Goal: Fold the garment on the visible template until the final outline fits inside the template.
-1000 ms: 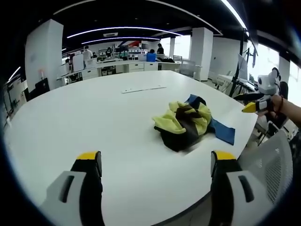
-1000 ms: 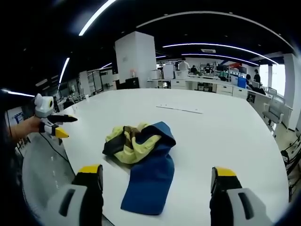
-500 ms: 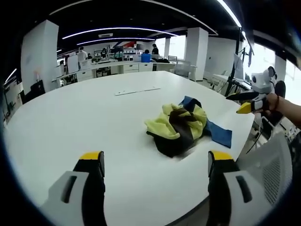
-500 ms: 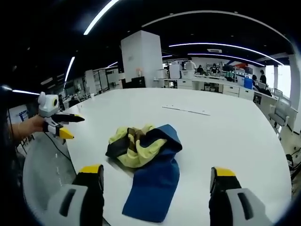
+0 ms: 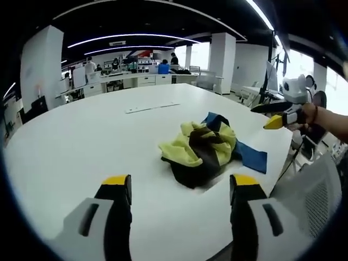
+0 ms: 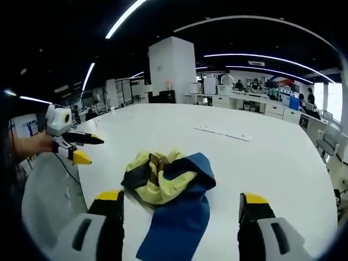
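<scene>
Folding has not begun: the crumpled yellow, black and blue garment (image 5: 209,148) (image 6: 168,185) lies bunched on the large white worktop (image 5: 81,141), both the left gripper (image 5: 179,190) and right gripper (image 6: 181,209) hover released, and next I judge they must spread it flat.

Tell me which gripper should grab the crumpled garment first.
Probably the right gripper: the blue end of the crumpled yellow, black and blue garment lies between its open fingers. The left gripper is also open, with the garment farther ahead.
</scene>
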